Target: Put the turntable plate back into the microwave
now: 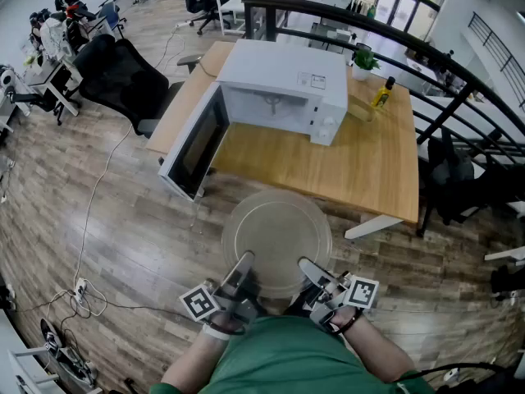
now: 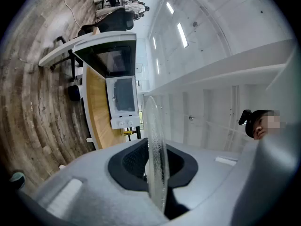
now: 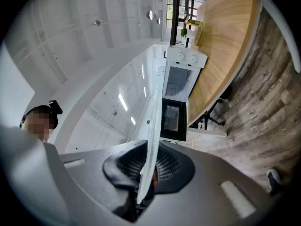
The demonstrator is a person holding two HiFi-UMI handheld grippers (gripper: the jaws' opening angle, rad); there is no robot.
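Observation:
The clear glass turntable plate (image 1: 277,236) hangs level in front of me, above the wooden floor. My left gripper (image 1: 243,263) is shut on its near left rim. My right gripper (image 1: 309,268) is shut on its near right rim. In the left gripper view the plate (image 2: 154,145) shows edge-on between the dark pads (image 2: 129,161). The right gripper view shows the plate (image 3: 150,140) the same way. The white microwave (image 1: 283,89) stands on the wooden table (image 1: 369,150), its door (image 1: 193,142) swung open to the left.
An olive-oil bottle (image 1: 382,92) and a small potted plant (image 1: 362,62) stand on the table right of the microwave. A black office chair (image 1: 123,76) is at the table's left end. Cables (image 1: 82,286) trail on the floor at left. A dark railing (image 1: 459,89) runs behind.

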